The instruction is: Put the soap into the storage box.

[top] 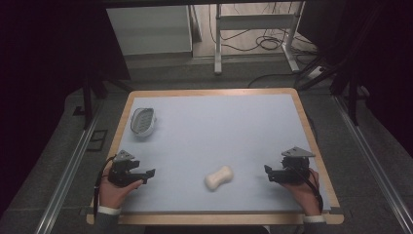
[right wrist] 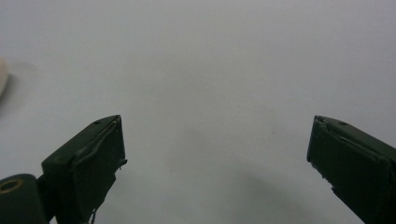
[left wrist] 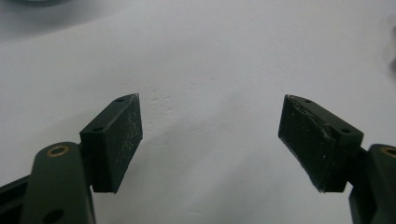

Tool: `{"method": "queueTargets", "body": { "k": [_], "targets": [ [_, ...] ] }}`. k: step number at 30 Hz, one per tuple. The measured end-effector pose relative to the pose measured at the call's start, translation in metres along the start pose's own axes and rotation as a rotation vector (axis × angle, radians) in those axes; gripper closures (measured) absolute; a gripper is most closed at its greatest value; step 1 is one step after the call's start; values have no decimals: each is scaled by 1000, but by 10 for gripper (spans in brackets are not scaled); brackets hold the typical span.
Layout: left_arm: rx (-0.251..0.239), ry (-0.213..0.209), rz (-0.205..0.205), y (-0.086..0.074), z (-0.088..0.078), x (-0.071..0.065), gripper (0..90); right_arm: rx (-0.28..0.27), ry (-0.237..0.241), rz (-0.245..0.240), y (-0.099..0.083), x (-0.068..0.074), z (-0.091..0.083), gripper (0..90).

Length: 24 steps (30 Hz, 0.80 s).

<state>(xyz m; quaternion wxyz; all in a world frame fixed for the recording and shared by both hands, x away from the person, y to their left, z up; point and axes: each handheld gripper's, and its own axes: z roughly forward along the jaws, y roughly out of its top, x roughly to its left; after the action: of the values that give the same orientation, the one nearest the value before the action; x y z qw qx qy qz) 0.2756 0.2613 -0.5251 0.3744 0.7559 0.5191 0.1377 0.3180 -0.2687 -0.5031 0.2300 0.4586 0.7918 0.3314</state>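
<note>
A cream, peanut-shaped bar of soap [top: 218, 177] lies on the pale blue mat near the front edge, between my two grippers. A white oval soap dish [top: 143, 121] with a ribbed inside sits at the mat's far left. My left gripper [top: 146, 174] rests low at the front left, held in a hand, open with nothing between its jaws [left wrist: 210, 135]. My right gripper [top: 271, 173] rests at the front right, also open and empty [right wrist: 217, 154]. The soap's edge [right wrist: 2, 77] peeks in at the left of the right gripper view.
The pale blue mat [top: 214, 131] covers a wood-rimmed table [top: 311, 141]. Beyond the table stand a white cabinet [top: 148, 29], metal desk legs [top: 217, 44] and loose cables on the floor. Metal rails [top: 375, 165] run along both sides.
</note>
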Motion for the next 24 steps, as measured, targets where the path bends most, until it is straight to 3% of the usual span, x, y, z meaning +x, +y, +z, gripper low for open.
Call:
{"method": "queueTargets", "body": {
  "k": [4, 8, 15, 21, 24],
  "targets": [
    [-29, 19, -27, -3, -2, 7, 241, -14, 19, -43, -1, 0, -3, 45],
    [-30, 36, -23, -4, -3, 7, 242, -37, 16, -31, -1, -2, -3, 52],
    [-17, 27, -17, -4, -2, 5, 243, -47, 32, 5, -1, -5, -7, 55],
    [-30, 57, -2, 1, -9, -3, 246, -48, 53, 28, -4, -10, -8, 74],
    [-13, 65, 9, 3, -6, -5, 247, -46, 55, 33, -6, -13, -7, 74]
  ]
}}
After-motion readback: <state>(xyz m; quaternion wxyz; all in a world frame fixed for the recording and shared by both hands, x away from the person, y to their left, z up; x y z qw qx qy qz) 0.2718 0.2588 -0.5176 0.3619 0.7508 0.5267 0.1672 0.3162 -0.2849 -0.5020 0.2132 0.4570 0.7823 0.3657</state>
